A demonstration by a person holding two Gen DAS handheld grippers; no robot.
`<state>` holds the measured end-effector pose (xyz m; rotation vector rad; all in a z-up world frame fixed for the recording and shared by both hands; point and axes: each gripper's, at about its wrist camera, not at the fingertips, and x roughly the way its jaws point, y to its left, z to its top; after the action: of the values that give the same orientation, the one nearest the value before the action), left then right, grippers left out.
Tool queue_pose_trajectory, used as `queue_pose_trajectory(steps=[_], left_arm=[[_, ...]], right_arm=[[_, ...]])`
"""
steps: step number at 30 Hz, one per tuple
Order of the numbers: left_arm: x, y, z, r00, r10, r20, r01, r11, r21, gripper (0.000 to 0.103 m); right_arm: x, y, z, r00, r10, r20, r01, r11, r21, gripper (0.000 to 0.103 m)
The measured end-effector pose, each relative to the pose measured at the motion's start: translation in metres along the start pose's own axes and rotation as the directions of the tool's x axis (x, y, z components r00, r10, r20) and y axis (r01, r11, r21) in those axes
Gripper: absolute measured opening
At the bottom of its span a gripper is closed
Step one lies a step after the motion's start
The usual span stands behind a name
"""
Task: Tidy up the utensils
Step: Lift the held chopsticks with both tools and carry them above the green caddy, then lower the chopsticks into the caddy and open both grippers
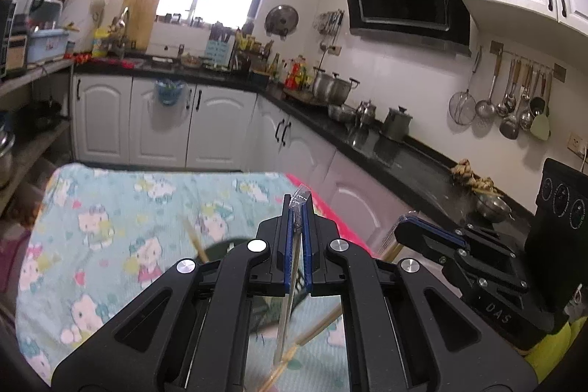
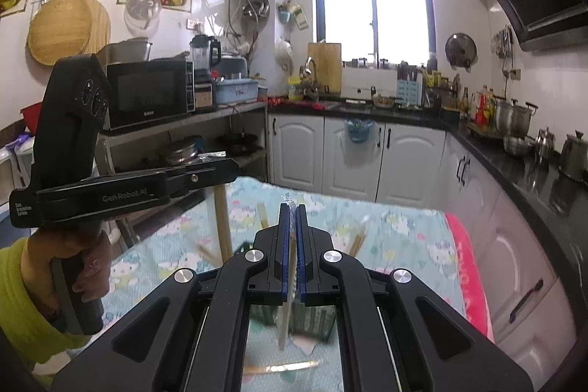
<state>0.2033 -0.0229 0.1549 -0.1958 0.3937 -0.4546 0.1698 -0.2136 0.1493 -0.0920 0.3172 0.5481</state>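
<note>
Both grippers are lifted above a table covered with a cartoon-cat cloth (image 1: 121,208). The left gripper (image 1: 298,208) is clenched on a thin utensil in a clear plastic wrapper (image 1: 300,197). The wrapper's crumpled end sticks out above the blue pads (image 1: 290,245), and the long thin body hangs down below the jaws toward the cloth. I cannot tell which kind of utensil it is.

The right gripper (image 2: 292,219) is also clenched, and it holds a similar thin wrapped piece (image 2: 283,326) that hangs down between its arms. A bit of clear plastic shows at the tips.

Under the grippers stands a dark green basket (image 2: 312,318) on the cloth. Several wooden chopsticks (image 1: 196,239) lean around it, and one chopstick (image 2: 281,368) lies flat on the cloth near the bottom of the right view.

In the right view, a hand (image 2: 92,267) with a yellow-green sleeve grips the handle of the left gripper. Behind the table are white cabinets (image 2: 352,157) and a dark counter (image 1: 386,149) with pots.
</note>
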Motion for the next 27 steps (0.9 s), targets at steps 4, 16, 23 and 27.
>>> queue_pose_trajectory(steps=[4,16,23,27], left_arm=[[0.001,-0.003,0.017,0.999,0.011,0.041,-0.012,1.0,0.015,0.002],[0.022,0.004,0.052,0.989,0.087,0.118,-0.093,0.995,0.046,0.002],[0.047,0.016,0.04,0.987,0.134,0.084,-0.138,0.99,0.043,0.002],[0.061,0.026,0.022,0.987,0.153,0.046,-0.154,0.988,0.032,0.002]], right_arm=[[0.005,-0.004,0.016,1.0,-0.008,0.03,0.008,1.0,-0.001,0.004],[0.028,-0.027,0.052,0.994,-0.045,0.096,0.042,0.999,0.027,0.004],[0.055,-0.035,0.044,0.996,-0.066,0.057,0.063,0.997,0.052,0.004],[0.071,-0.035,0.029,0.996,-0.081,0.024,0.079,0.995,0.056,0.004]])
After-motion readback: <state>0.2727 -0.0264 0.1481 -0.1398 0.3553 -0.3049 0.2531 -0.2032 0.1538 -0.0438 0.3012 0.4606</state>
